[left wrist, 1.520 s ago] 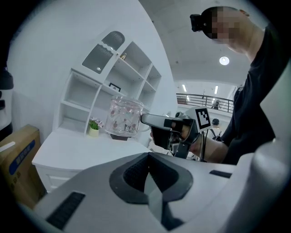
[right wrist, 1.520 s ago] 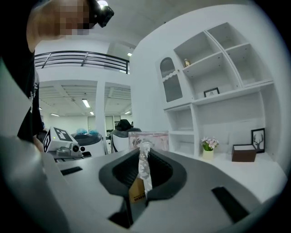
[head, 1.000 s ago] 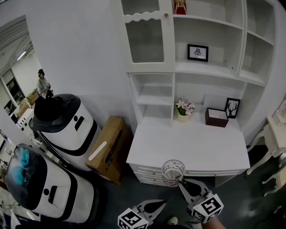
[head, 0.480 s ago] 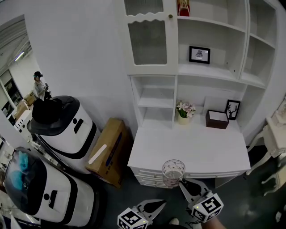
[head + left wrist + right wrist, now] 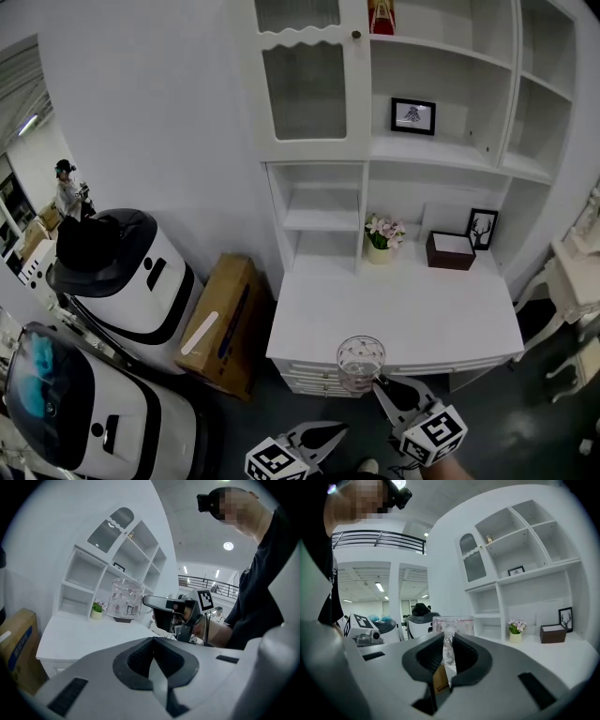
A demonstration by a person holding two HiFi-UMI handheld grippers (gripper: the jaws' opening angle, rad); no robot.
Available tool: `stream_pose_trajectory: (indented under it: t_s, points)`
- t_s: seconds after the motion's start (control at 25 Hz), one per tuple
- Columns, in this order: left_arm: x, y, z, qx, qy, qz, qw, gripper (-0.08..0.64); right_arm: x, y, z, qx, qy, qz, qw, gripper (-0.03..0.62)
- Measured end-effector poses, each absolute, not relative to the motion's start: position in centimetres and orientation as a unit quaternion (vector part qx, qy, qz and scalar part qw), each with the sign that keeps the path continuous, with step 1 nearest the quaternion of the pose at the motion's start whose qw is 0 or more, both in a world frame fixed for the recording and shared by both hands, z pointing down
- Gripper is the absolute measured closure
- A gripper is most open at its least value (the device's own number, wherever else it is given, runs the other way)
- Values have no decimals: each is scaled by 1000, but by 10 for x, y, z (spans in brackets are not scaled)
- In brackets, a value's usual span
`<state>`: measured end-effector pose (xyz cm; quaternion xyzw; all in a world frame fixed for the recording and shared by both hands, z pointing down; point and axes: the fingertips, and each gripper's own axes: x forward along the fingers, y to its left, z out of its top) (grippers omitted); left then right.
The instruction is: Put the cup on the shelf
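Note:
A clear glass cup (image 5: 361, 361) with small dark spots hangs in the air before the front edge of the white desk top (image 5: 403, 314). My right gripper (image 5: 382, 386) is shut on the cup's handle from the near side. In the right gripper view the cup (image 5: 452, 623) rises just past the shut jaws (image 5: 447, 653). The left gripper view shows the same cup (image 5: 125, 599) held out in front of the white shelf unit (image 5: 108, 573). My left gripper (image 5: 336, 431) sits low and to the left of the cup, shut and holding nothing. The shelf unit (image 5: 403, 150) stands above the desk.
On the desk's back stand a flower pot (image 5: 380, 234), a brown box (image 5: 451, 249) and a deer picture (image 5: 483, 228). A framed picture (image 5: 413, 115) occupies a middle shelf. A cardboard box (image 5: 220, 323) and two white robots (image 5: 131, 277) stand at the left. White furniture (image 5: 572, 272) is at the right.
The head view has shifted slightly, so the desk and shelves sit a little lower and to the left. The cup and both grippers keep nearly the same place.

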<state>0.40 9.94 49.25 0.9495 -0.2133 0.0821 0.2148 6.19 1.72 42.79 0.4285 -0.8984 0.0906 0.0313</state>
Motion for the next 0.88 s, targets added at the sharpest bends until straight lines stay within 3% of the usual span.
stream_pose_trajectory:
  t_s: [0.88]
  points:
    - [-53, 59, 497, 956, -184, 94, 208, 555, 12, -23, 429, 466, -879, 97, 4, 563]
